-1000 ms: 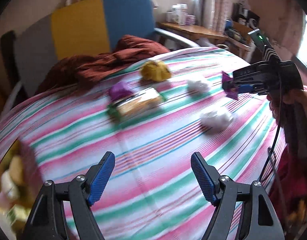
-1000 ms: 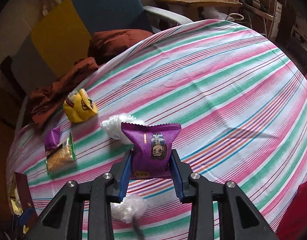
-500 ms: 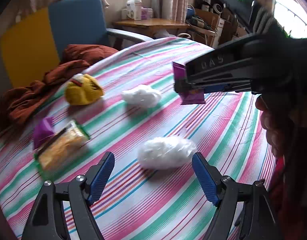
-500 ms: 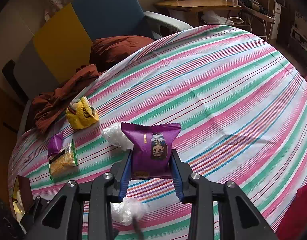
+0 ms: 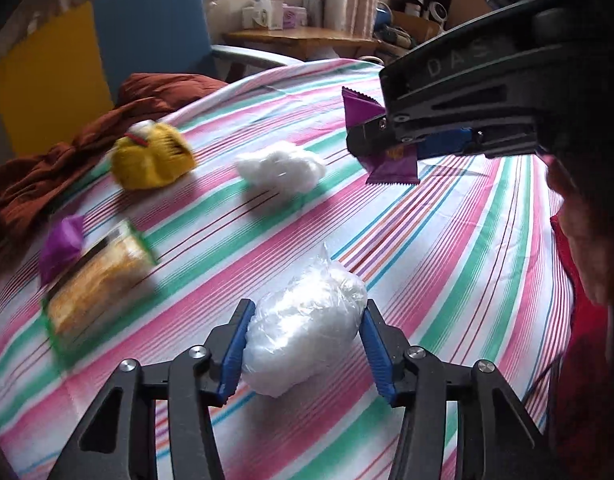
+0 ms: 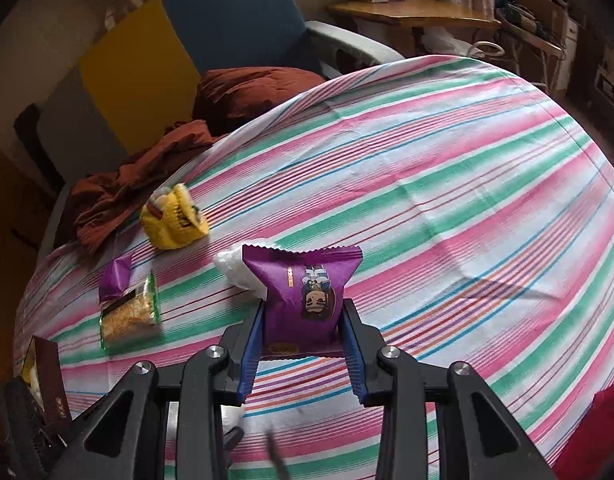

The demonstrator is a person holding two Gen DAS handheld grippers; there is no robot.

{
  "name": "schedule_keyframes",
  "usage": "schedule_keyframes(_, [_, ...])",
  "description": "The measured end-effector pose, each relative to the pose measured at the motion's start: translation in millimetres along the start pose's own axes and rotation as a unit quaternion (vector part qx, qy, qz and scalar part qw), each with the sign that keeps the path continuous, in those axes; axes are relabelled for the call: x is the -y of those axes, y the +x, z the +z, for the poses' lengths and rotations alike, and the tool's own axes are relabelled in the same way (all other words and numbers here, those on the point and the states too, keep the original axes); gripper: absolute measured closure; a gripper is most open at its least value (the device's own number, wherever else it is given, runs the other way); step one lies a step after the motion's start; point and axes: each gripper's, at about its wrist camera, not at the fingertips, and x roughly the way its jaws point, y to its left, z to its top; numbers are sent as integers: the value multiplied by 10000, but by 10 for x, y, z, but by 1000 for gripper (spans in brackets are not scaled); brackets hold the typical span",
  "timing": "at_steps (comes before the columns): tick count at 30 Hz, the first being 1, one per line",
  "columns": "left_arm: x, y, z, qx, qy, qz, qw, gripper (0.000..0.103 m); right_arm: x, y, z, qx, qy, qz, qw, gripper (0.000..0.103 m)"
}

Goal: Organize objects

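My left gripper (image 5: 303,344) is shut on a crumpled clear plastic bag (image 5: 303,332) low over the striped tablecloth (image 5: 447,240). My right gripper (image 6: 303,344) is shut on a purple snack packet (image 6: 307,292) and holds it above the cloth; it also shows in the left wrist view (image 5: 391,160). On the cloth lie a second white plastic wad (image 5: 281,168), a yellow plush toy (image 5: 151,156), a green-edged cracker pack (image 5: 97,284) and a small purple wrapper (image 5: 61,240).
A rust-red cloth (image 6: 147,176) lies at the table's far left edge by a blue and yellow chair (image 6: 227,20). A brown box (image 6: 47,376) stands at the near left edge. A wooden side table (image 6: 407,12) stands behind.
My left gripper moved forward to the clear plastic bag and closed on it. My right gripper kept its hold on the purple packet, almost still.
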Motion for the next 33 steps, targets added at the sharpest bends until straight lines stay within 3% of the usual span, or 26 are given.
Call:
schedule_keyframes(4, [-164, -178, -275, -5, -358, 198, 9992, 50, -248, 70, -91, -180, -572, 218, 9980, 67])
schedule_keyframes(8, [-314, -402, -576, -17, -737, 480, 9961, 58, -470, 161, -218, -387, -1120, 312, 9925, 67])
schedule_keyframes(14, [-472, -633, -892, 29, -910, 925, 9915, 63, -564, 296, -313, -667, -1425, 75, 9875, 67])
schedule_keyframes(25, [-649, -1017, -1153, 161, -1404, 685, 9876, 66, -581, 300, -308, -664, -1461, 54, 9870, 67])
schedule_keyframes(33, [-676, -1377, -1270, 298, -1494, 988, 9834, 66, -778, 290, -387, -656, -1885, 195, 9797, 67])
